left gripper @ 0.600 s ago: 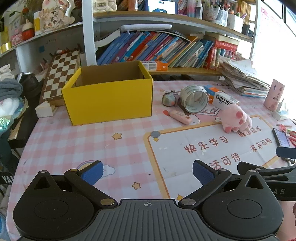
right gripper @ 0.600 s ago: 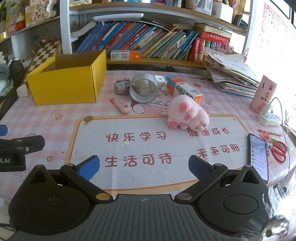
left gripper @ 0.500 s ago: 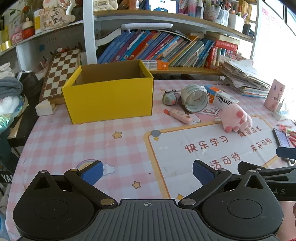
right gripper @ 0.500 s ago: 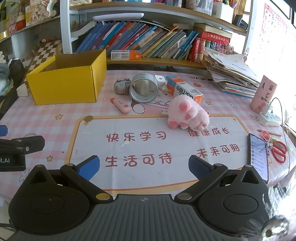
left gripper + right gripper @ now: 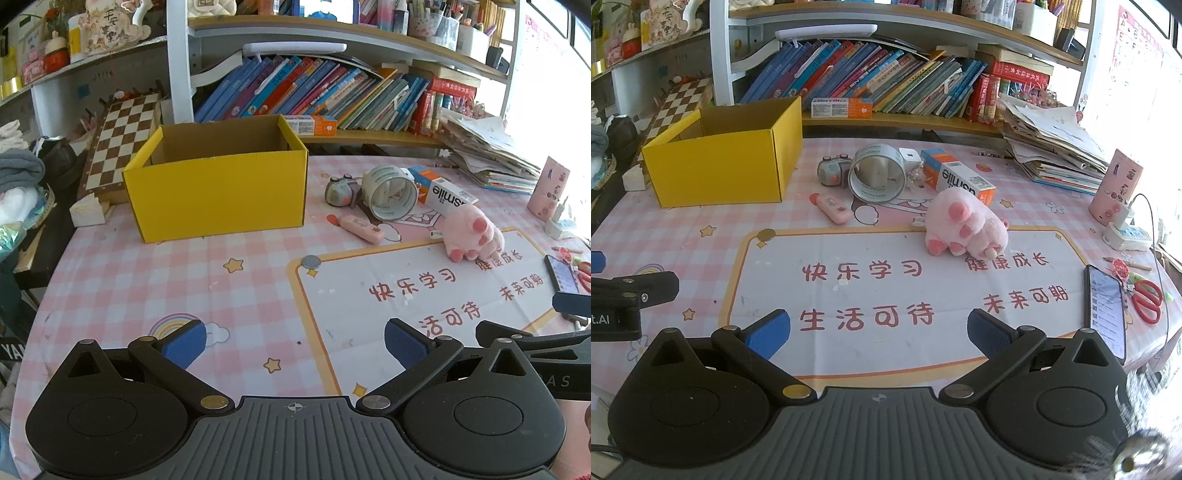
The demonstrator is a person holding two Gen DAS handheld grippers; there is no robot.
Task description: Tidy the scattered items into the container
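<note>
Left wrist view: the left hand-held gripper has its blue pads spread wide with nothing between them, low over the near edge of the counter. That wide spread suits a start, ready to take whichever item comes first. The right hand-held gripper is likewise fully spread and holds nothing, hovering over the white printed mat; its black body shows at the right edge of the left view, so the two sit side by side, well back from the clutter.

Farther out, a small coin lies on the mat's orange border. Beyond it the scattered items form one loose cluster: a pink stick-shaped case lying flat, a grey toy camera touching a roll of clear tape standing on its edge, an orange-and-white toothpaste box just behind the roll, and a pink plush paw resting on the mat's top border.

The yellow cardboard box, the container, stands open-topped to the left of the cluster, near the counter's back; what can be seen of its inside looks empty, though the floor is hidden. By my judgement nothing has been tidied yet. The box's place on the left suggests the left side would carry the nearer camera and case, while the right takes the paw.
</note>
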